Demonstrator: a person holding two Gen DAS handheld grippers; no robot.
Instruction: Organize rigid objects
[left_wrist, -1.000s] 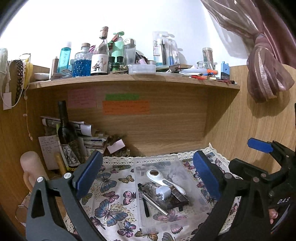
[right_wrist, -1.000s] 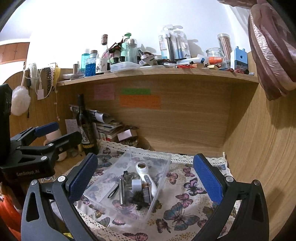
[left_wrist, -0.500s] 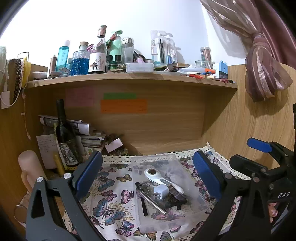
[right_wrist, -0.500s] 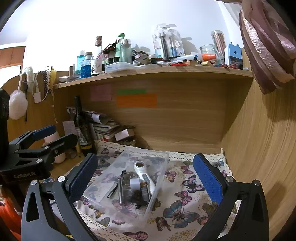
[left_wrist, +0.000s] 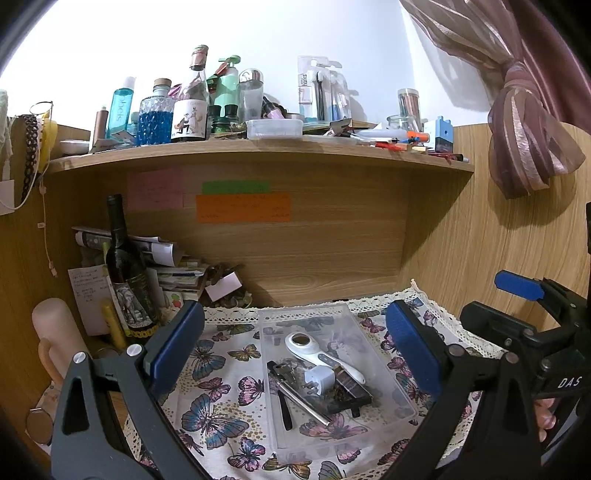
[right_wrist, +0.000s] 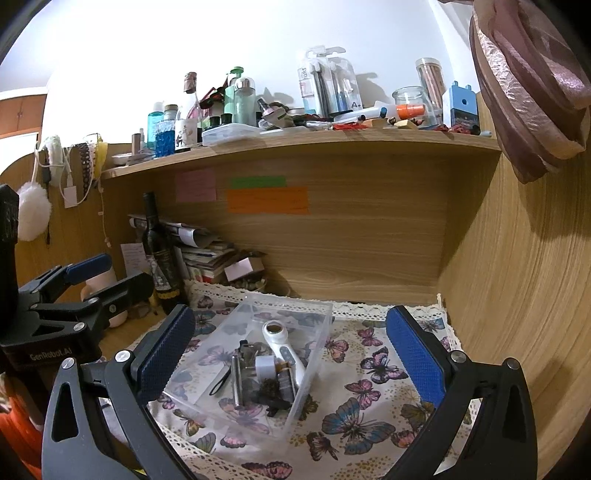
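flanking clear bin (left_wrist: 388, 373), spread claws (left_wrist: 295, 345)

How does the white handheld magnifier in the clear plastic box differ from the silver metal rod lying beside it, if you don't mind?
The white handheld magnifier is plastic, broad, with a round lens; the silver metal rod is thin, shiny and straight. The magnifier reaches further toward the back of the clear plastic box than the rod. Both lie flat inside it.

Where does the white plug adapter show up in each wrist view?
Left wrist: white plug adapter lies in the clear tray, lower centre, just under the white handle.
Right wrist: adapter in the tray, left of centre.
Shared landmark: the orange note on the back panel.
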